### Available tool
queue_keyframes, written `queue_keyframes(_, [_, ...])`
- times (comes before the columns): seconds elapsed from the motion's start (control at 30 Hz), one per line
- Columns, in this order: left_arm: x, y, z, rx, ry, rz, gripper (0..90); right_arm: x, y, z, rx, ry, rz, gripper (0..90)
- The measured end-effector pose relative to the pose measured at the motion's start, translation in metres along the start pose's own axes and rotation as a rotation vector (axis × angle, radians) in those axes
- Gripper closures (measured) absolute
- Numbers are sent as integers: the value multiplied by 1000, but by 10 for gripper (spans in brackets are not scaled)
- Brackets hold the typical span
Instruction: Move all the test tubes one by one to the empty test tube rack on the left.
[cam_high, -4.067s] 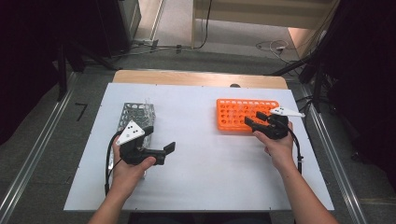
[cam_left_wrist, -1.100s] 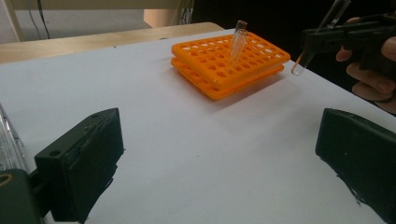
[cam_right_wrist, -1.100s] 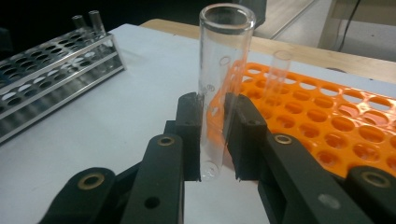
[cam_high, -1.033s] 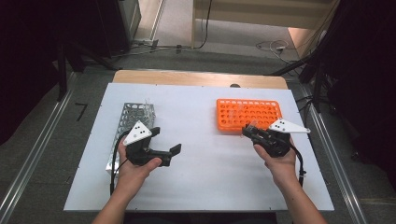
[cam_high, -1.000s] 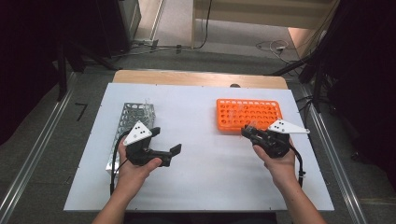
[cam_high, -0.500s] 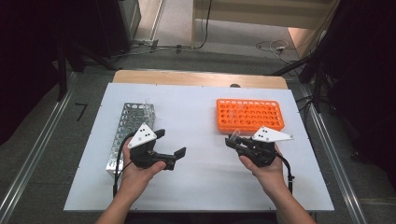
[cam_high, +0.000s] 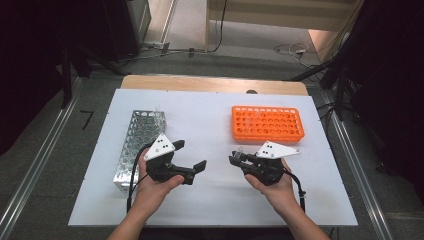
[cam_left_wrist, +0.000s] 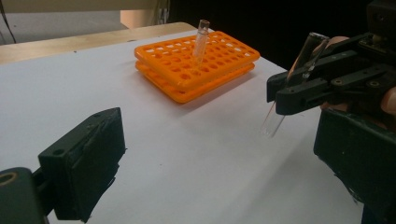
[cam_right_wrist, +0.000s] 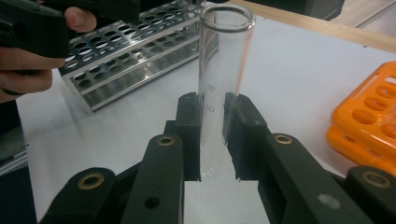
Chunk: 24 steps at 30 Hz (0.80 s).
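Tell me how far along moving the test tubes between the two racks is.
Done: one glass tube is out of the orange rack and clamped in the right gripper. In hand: it hangs over bare table, facing the open left gripper. Left: reaching the metal rack; another tube waits in the orange rack.

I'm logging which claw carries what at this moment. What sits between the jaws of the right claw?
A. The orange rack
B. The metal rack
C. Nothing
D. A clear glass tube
D. The right claw is shut on a clear glass tube, which stands upright between its jaws; the orange rack and the metal rack both rest on the table, apart from it.
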<state>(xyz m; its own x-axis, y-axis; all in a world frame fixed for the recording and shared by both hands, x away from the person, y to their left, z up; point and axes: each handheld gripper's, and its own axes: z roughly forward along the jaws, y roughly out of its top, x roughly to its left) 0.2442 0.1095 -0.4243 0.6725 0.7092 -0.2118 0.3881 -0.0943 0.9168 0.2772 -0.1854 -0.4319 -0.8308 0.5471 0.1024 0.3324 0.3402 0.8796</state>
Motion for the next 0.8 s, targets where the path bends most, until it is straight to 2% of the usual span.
queue_keyframes(0.3, [-10,2,5,-2,-42,7,30,14,0,10,14,33,-25,740])
queue_keyframes(0.43, [-14,3,9,-5,-76,8,57,19,0,13,19,44,-35,740])
queue_keyframes(0.63, [-24,4,15,-2,-102,21,187,27,0,19,32,56,-60,740])
queue_keyframes(0.8, [-33,4,19,7,-108,54,332,33,-1,24,44,67,-73,740])
